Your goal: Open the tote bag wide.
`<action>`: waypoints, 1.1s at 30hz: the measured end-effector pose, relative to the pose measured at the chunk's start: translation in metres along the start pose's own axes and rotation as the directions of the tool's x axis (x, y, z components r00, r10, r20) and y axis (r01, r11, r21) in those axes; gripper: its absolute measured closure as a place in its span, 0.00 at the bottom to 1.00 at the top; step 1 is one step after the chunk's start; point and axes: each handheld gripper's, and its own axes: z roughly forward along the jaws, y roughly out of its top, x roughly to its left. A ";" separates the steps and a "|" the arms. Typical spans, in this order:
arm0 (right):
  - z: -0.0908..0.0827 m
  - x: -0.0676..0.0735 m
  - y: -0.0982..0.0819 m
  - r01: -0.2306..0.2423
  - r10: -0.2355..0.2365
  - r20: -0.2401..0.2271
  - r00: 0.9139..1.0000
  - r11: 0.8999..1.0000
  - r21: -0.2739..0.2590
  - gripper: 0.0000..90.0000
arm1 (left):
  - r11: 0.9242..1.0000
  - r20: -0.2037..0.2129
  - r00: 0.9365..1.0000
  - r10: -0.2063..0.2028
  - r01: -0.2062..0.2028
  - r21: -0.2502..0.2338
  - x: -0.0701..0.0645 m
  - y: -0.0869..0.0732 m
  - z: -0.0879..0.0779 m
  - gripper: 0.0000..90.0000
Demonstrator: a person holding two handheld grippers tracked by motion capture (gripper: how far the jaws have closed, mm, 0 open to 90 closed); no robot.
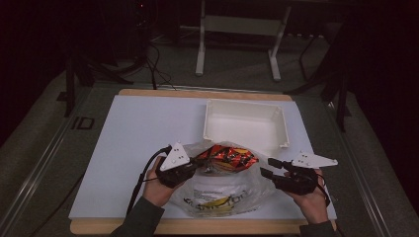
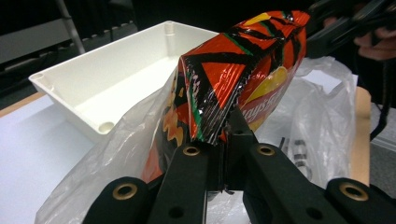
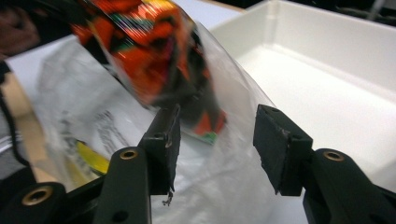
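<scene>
Snack bag held at the mouth of a plastic bag, beside a white tub.

High view: the left gripper and right gripper flank a clear plastic bag at the counter's near edge; an orange snack bag sits in its mouth, and the white tub behind holds nothing. Left gripper view: the jaws are clenched on the snack bag's crimped end. Right gripper view: the jaws stand released, apart, with the blurred snack bag beyond them.
</scene>
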 end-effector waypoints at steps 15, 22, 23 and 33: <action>0.019 -0.007 -0.012 -0.035 0.034 0.024 0.999 0.999 0.041 0.55 | 0.998 0.067 0.997 -0.043 0.046 -0.032 0.001 0.009 -0.012 0.99; 0.022 -0.009 -0.011 -0.037 0.035 0.028 0.999 0.998 0.041 0.55 | 0.999 0.073 0.997 -0.025 0.027 -0.026 -0.006 0.018 -0.016 0.99; 0.022 -0.009 -0.011 -0.037 0.036 0.030 0.999 0.998 0.041 0.56 | 0.999 0.074 0.997 -0.023 0.025 -0.028 -0.007 0.019 -0.016 0.99; 0.026 -0.013 -0.011 -0.048 0.046 0.047 0.998 0.998 0.045 0.58 | 0.999 0.083 0.996 -0.018 0.021 -0.032 -0.012 0.028 -0.022 0.99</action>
